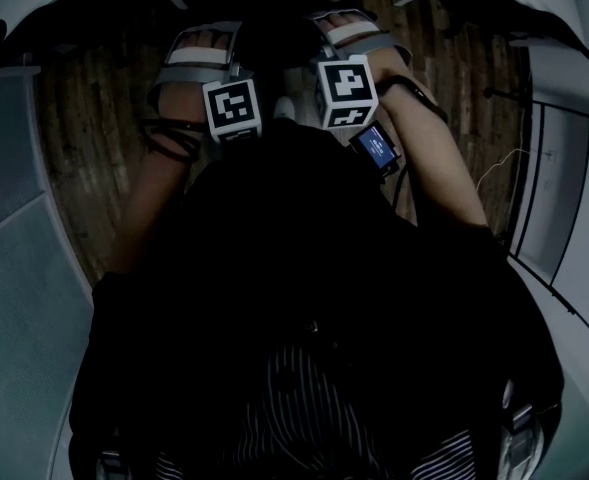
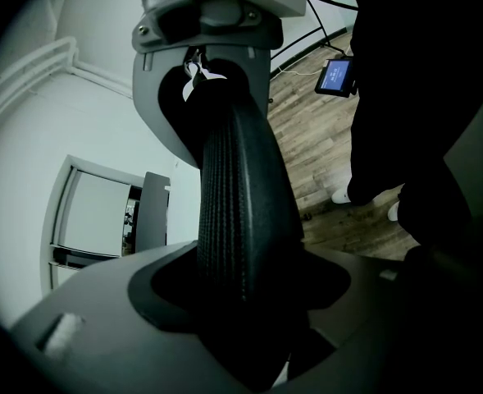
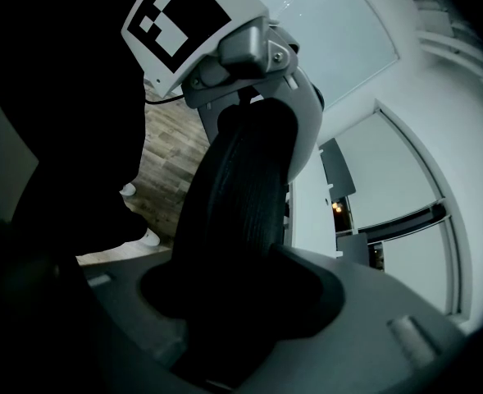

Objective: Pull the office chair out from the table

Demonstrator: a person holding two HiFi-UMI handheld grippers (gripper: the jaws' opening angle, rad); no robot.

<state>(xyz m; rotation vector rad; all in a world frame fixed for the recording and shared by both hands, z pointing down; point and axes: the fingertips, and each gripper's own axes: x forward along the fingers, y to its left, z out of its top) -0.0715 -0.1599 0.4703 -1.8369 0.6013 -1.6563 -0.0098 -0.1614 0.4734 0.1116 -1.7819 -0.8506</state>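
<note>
Wood-plank floor (image 1: 84,168) spreads at 12 o'clock in the head view, behind the left gripper (image 1: 232,108) and right gripper (image 1: 346,93), side by side. Left gripper view: jaws, partly spread, clamp the black, ribbed, rounded back edge of the office chair (image 2: 237,203), running 6 to 12 o'clock. Right gripper view: jaws grasp that same edge.

One black office chair (image 2: 241,203), its ribbed edge filling frame centre. Two handheld grippers: the left gripper (image 2: 241,298) and the right gripper (image 3: 241,302). Two black-and-white marker cubes at upper centre of the head view: the left cube (image 1: 232,108) and the right cube (image 1: 344,90). One small lit screen (image 1: 376,149) just lower right of them. Two white shoes at middle right of the left gripper view: the upper shoe (image 2: 342,195) and the lower shoe (image 2: 394,212).
</note>
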